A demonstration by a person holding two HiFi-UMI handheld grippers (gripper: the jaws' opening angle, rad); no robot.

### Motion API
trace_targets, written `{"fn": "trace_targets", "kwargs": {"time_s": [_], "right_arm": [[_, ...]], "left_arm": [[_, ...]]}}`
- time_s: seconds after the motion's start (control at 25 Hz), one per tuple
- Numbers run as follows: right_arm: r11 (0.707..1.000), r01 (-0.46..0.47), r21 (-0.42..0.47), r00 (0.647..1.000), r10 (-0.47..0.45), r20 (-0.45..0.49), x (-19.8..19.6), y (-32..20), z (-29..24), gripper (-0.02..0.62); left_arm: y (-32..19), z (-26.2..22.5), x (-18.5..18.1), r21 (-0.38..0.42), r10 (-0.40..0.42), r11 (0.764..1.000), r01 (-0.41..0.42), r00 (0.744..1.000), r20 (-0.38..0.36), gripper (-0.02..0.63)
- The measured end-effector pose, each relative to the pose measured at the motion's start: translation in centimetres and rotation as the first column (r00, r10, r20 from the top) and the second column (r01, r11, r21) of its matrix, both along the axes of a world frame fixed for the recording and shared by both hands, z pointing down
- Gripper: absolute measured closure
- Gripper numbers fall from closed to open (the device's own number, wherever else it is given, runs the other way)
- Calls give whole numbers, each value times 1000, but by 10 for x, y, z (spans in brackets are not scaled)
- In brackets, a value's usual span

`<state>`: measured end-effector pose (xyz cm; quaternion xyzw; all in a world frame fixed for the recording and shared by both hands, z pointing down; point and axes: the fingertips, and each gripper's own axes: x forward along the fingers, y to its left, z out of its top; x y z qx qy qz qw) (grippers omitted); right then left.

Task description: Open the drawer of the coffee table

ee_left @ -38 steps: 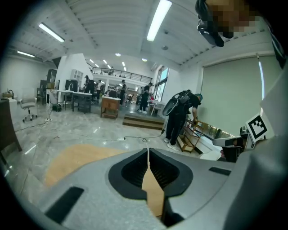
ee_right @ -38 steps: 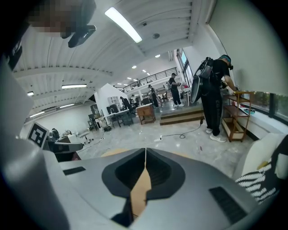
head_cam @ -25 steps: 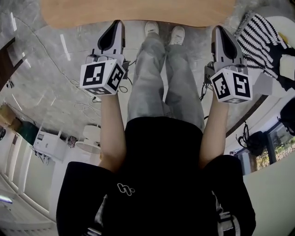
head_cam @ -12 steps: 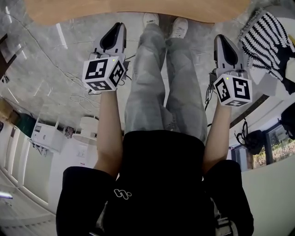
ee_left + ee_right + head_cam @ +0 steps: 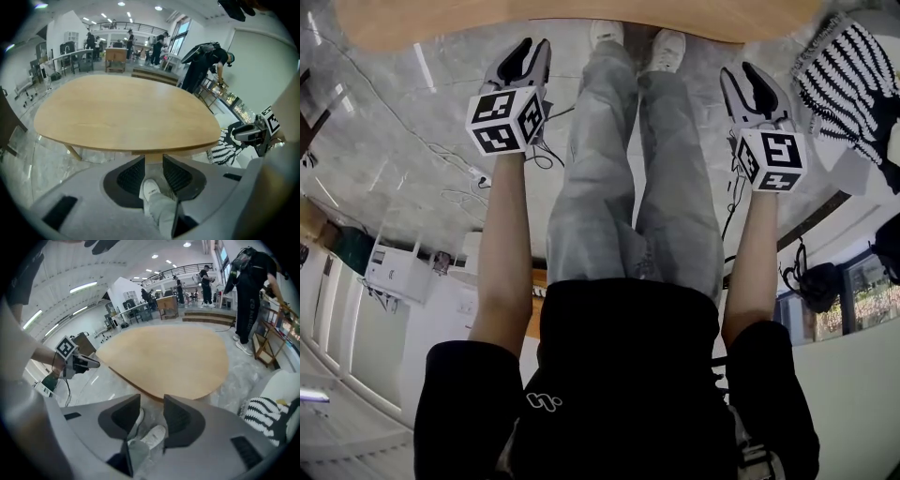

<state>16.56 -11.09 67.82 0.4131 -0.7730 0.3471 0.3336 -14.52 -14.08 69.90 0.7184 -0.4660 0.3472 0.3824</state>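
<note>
— What lies beyond the claws?
— Grey marble floor [image 5: 412, 122]. Ahead of both claws is the coffee table [image 5: 126, 112], its rounded wooden top just past their tips.
— And between the two?
— The person's legs [image 5: 619, 169], in grey jeans. Outside the right claw [image 5: 738, 71] sits a striped cushion [image 5: 848, 66].
— The claws themselves?
— Both point downward, clear of the table. The left claw [image 5: 534, 47] has just been opening and its jaws are part spread, gripping nothing. The right claw has done the same, spread wider and empty.
— Anything smaller?
— White shoes [image 5: 666, 47] show through each gap. Past the left claw's gap, a pale panel [image 5: 154, 155] sits under the table's rim. Whether it is the drawer, I cannot tell.
</note>
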Motion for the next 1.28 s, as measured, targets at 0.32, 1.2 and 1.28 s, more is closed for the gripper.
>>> {"fn": "trace_targets", "kwargs": {"time_s": [0.32, 1.2, 1.28], "right_arm": [[997, 43, -59, 991, -50, -124, 27, -3, 54, 446], [953, 253, -165, 932, -286, -223, 29, -13, 111, 446], [952, 253, -173, 932, -288, -219, 27, -13, 112, 446]], "left_arm": [[-10, 40, -10, -39, -5, 999, 6, 1000, 31, 462], [-24, 90, -11, -154, 175, 974, -167, 984, 37, 442], [-23, 91, -10, -159, 177, 972, -170, 984, 29, 440]]}}
